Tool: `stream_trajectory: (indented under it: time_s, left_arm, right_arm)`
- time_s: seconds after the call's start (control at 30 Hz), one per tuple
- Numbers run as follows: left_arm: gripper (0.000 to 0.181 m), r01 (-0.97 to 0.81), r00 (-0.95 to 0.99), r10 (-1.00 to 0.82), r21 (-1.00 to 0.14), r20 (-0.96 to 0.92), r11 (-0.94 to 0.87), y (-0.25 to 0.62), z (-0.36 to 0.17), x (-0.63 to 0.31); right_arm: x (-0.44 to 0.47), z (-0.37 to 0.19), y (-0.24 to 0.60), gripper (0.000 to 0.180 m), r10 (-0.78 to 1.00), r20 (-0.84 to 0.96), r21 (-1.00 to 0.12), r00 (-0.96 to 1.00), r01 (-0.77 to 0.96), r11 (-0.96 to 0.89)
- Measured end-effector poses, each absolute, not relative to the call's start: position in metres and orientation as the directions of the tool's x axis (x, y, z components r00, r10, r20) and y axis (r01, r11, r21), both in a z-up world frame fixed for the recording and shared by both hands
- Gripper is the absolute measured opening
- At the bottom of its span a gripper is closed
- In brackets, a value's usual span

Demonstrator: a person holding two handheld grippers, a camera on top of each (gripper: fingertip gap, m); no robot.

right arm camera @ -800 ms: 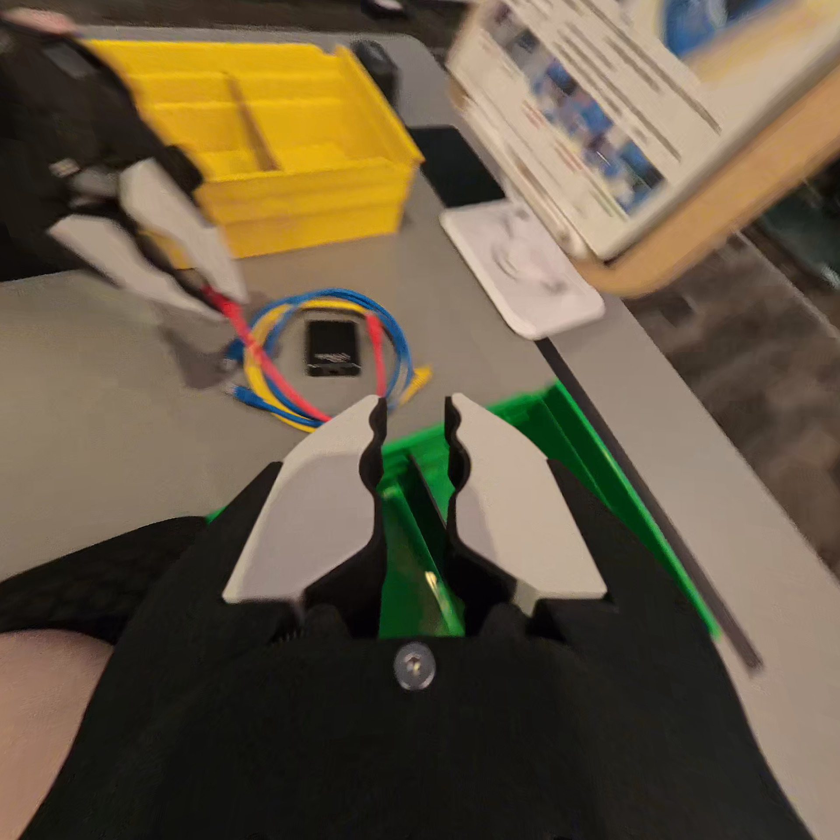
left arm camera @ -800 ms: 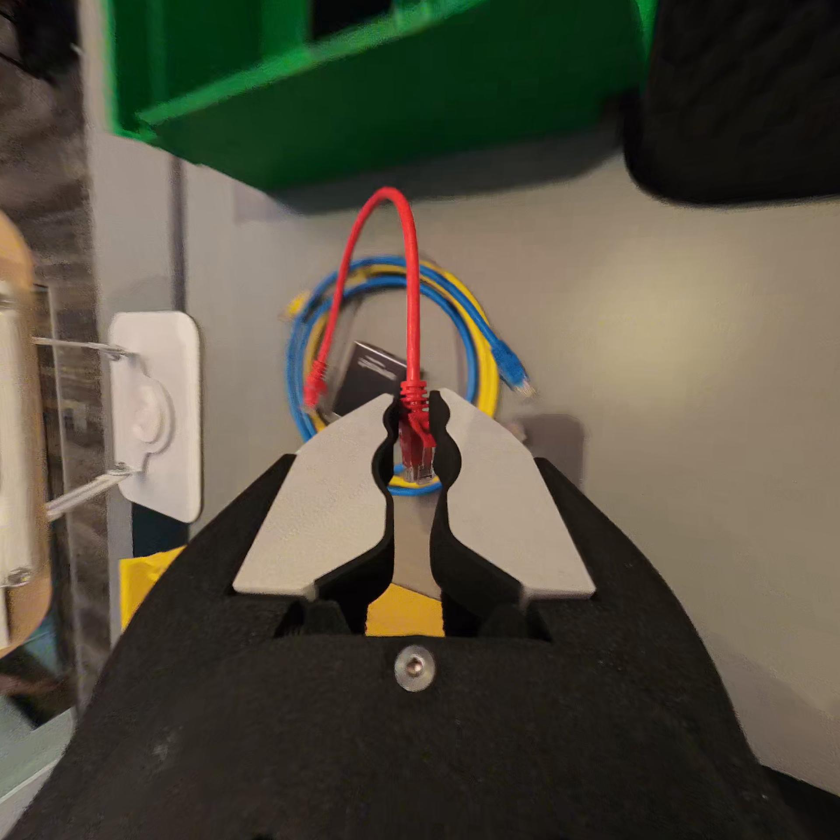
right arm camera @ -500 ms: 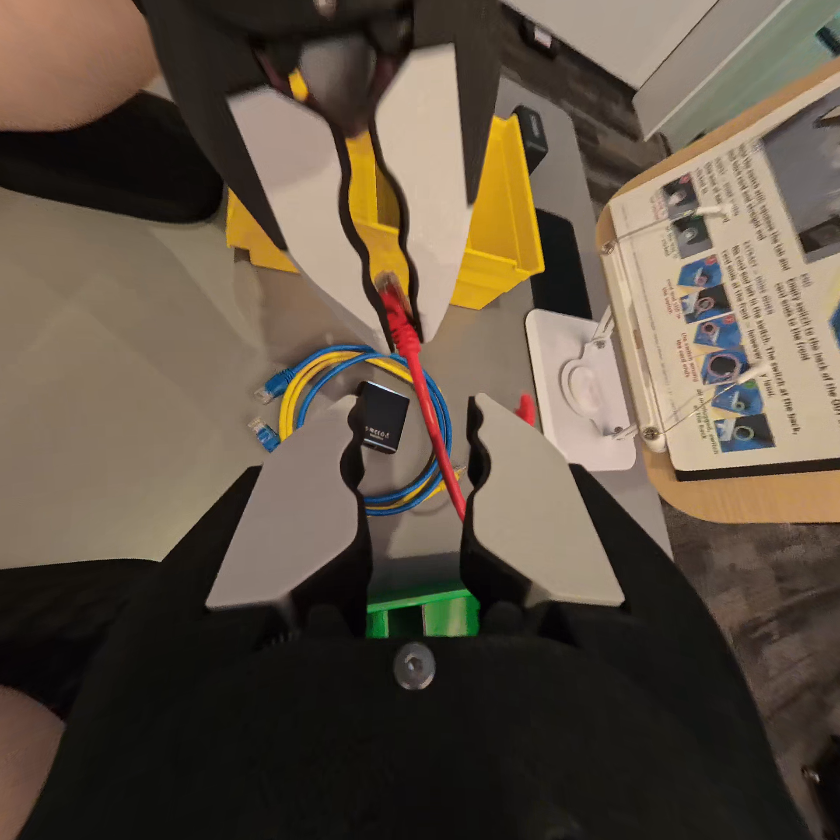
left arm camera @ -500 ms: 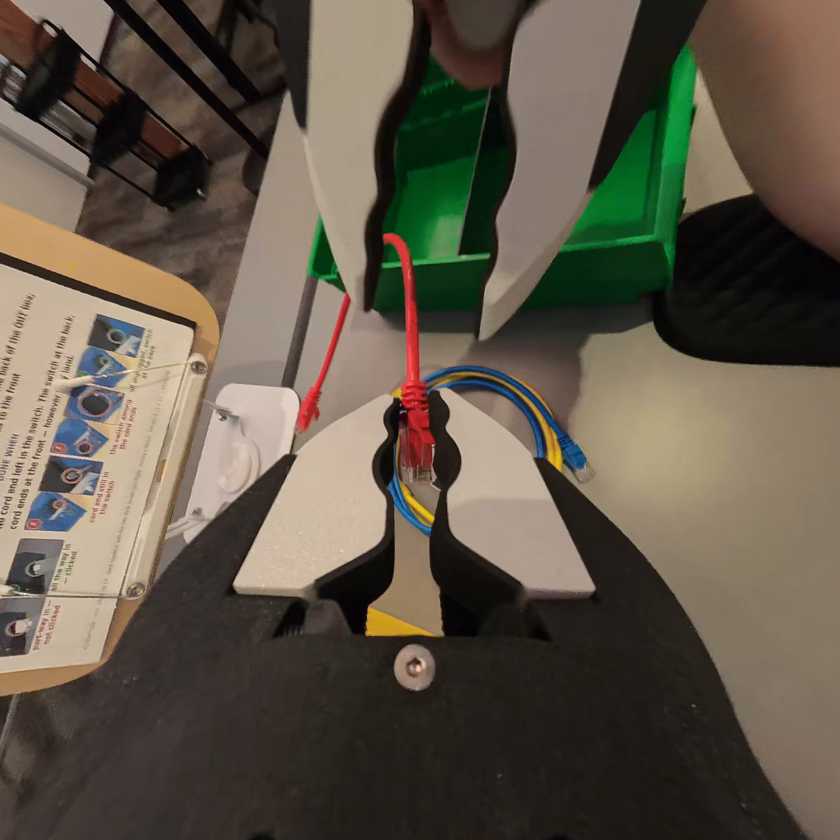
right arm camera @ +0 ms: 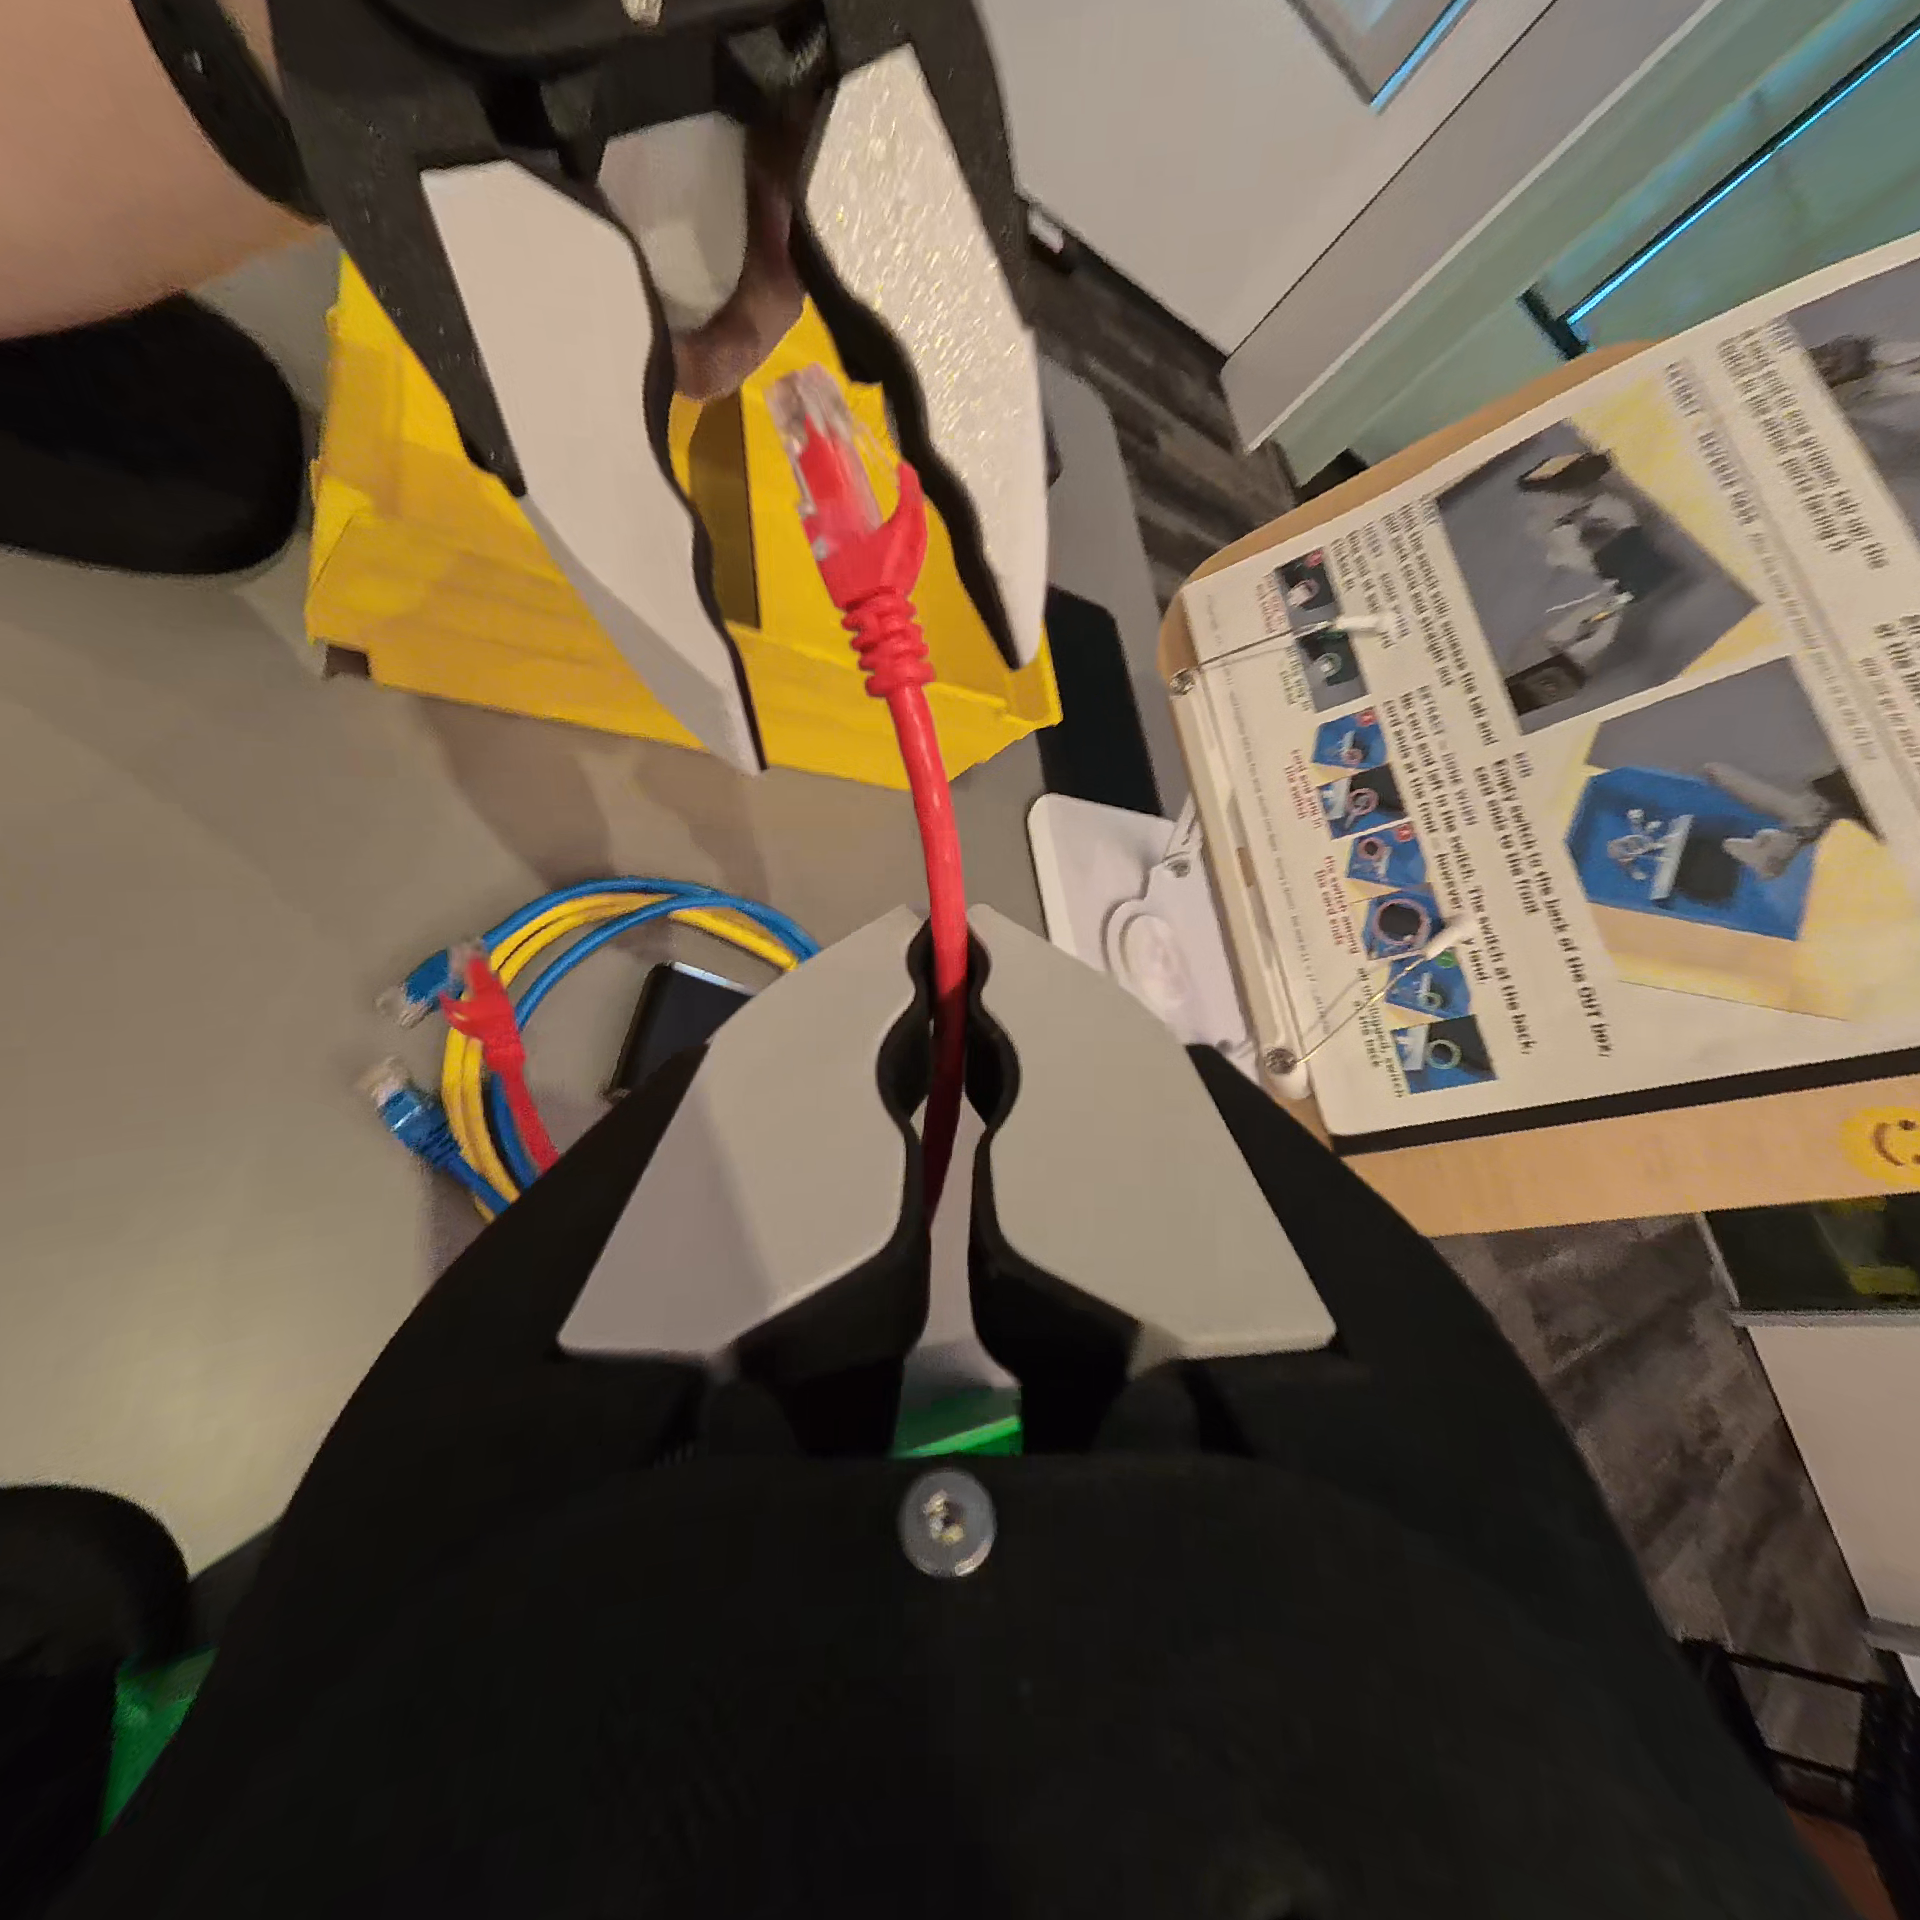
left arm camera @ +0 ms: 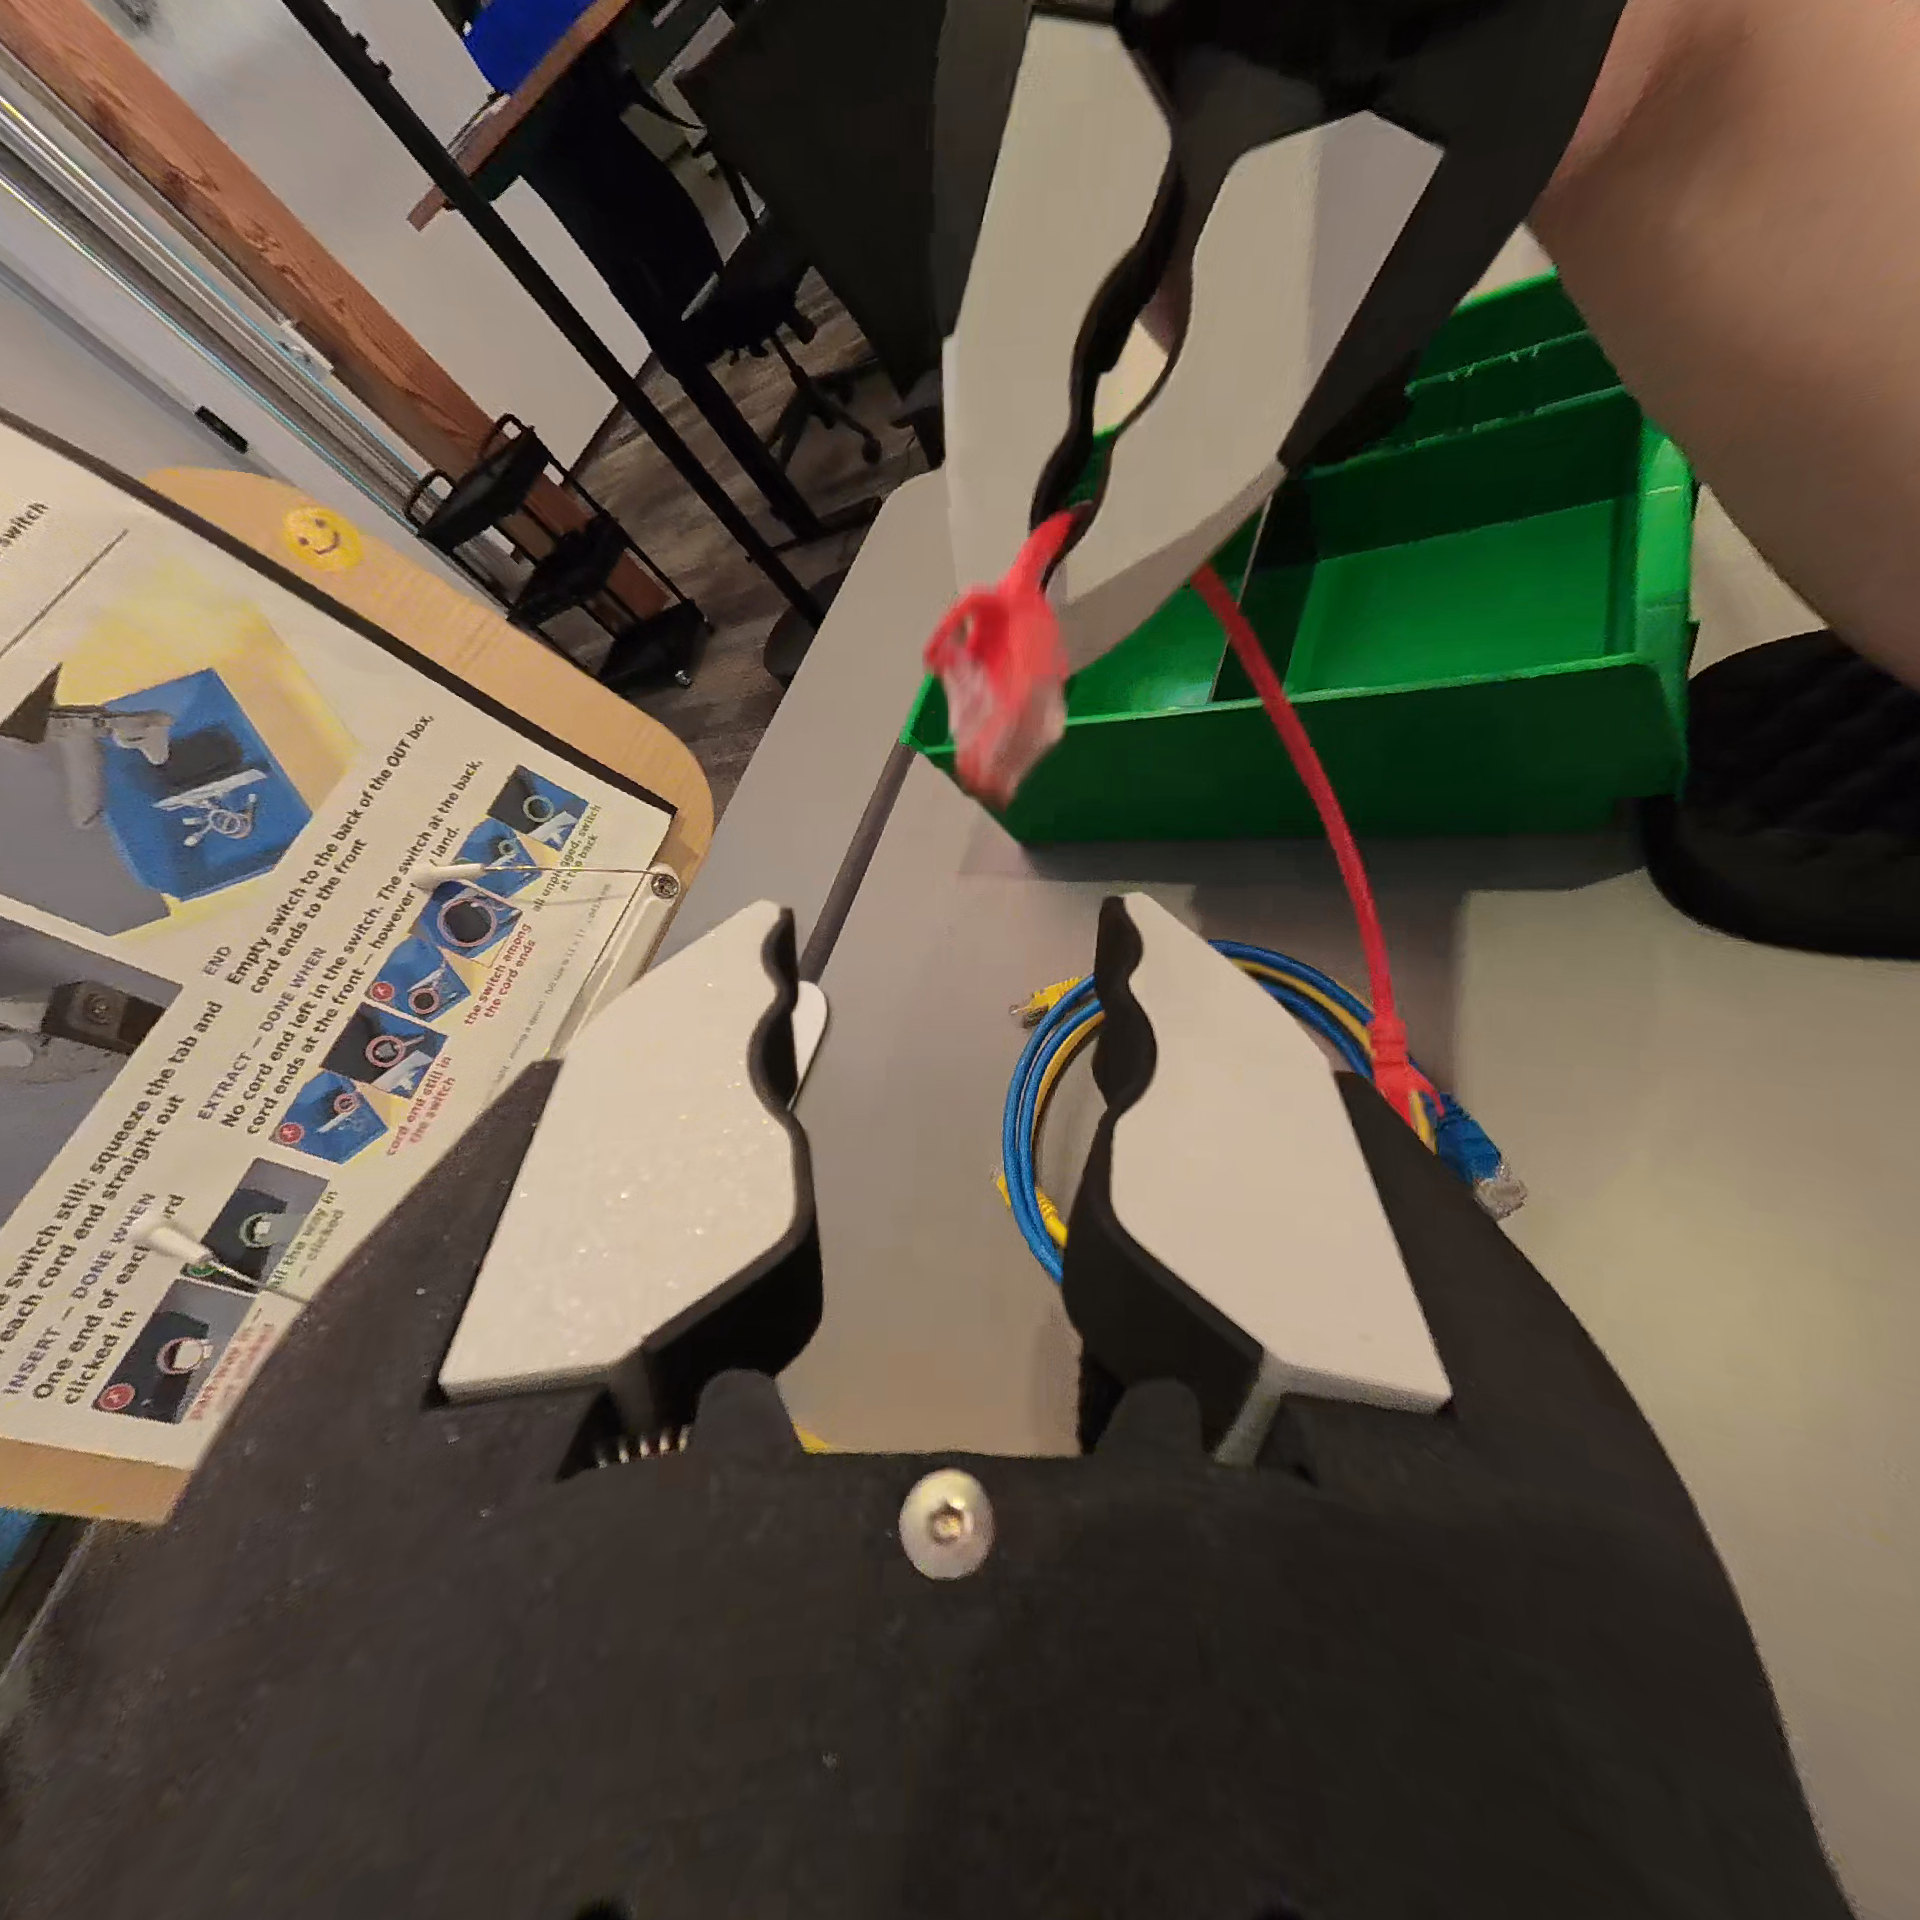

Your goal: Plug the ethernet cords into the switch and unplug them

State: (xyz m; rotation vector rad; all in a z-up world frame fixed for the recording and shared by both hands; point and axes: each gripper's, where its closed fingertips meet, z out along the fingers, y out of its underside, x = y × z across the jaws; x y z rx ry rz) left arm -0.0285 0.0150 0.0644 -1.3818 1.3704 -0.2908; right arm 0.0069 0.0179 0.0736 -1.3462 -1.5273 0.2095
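Observation:
My right gripper (right arm camera: 940, 951) is shut on the red ethernet cord (right arm camera: 930, 790), a little below its plug (right arm camera: 831, 468). The plug sticks up between the open fingers of my left gripper (right arm camera: 883, 696) without being held. In the left wrist view my left gripper (left arm camera: 945, 925) is open and empty, and the right gripper (left arm camera: 1060, 551) holds the blurred red plug (left arm camera: 997, 675) above the table. The cord's other end (right arm camera: 483, 1008) lies on the coiled blue and yellow cords (right arm camera: 582, 925). The small black switch (right arm camera: 670, 1018) lies inside the coil, partly hidden by my right finger.
A yellow bin (right arm camera: 416, 613) stands behind the left gripper and a green bin (left arm camera: 1455, 665) behind the right one. An instruction board (right arm camera: 1558, 727) on a white stand (right arm camera: 1112, 894) is at the grey table's (right arm camera: 208, 883) edge. A person's arms show near both bins. Both grippers' tips are roughly 20 cm from the small black switch (right arm camera: 670, 1018).
My left gripper has opened and let go of the red plug. My right gripper has shut on the red cord just below it and now holds it up.

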Motion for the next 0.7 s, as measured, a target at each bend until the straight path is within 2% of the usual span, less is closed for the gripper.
stream_trajectory:
  time_s: [0.17, 0.27, 0.33, 0.47, 0.53, 0.7]
  left_arm:
    - [0.045, -0.320, 0.287, -0.891, -0.912, -0.352, 0.258, 0.002, 0.091, -0.029]
    - [0.046, -0.270, 0.317, -0.869, -0.914, -0.381, 0.302, 0.002, 0.104, -0.037]
    - [0.055, -0.243, 0.327, -0.867, -0.920, -0.375, 0.307, -0.003, 0.114, -0.040]
    - [0.052, -0.094, 0.323, -0.921, -0.976, -0.217, 0.197, -0.018, 0.139, -0.045]
    - [0.058, -0.066, 0.347, -0.922, -0.985, -0.173, 0.160, -0.015, 0.143, -0.050]
    - [0.047, 0.014, 0.315, -0.947, -0.998, -0.057, 0.065, -0.014, 0.148, -0.051]
  right_arm:
    - [0.003, 0.099, 0.010, 0.001, 0.788, 0.572, -0.753, 0.227, 0.526, 0.395]
    - [0.003, 0.105, 0.010, 0.001, 0.770, 0.584, -0.750, 0.258, 0.533, 0.390]
    - [0.004, 0.108, 0.016, 0.001, 0.725, 0.624, -0.726, 0.291, 0.559, 0.401]
    - [0.003, 0.121, 0.026, 0.002, 0.579, 0.740, -0.642, 0.343, 0.617, 0.455]
    - [0.000, 0.124, 0.026, 0.001, 0.536, 0.770, -0.614, 0.346, 0.631, 0.475]
    - [-0.008, 0.131, 0.025, 0.001, 0.444, 0.827, -0.550, 0.345, 0.662, 0.509]
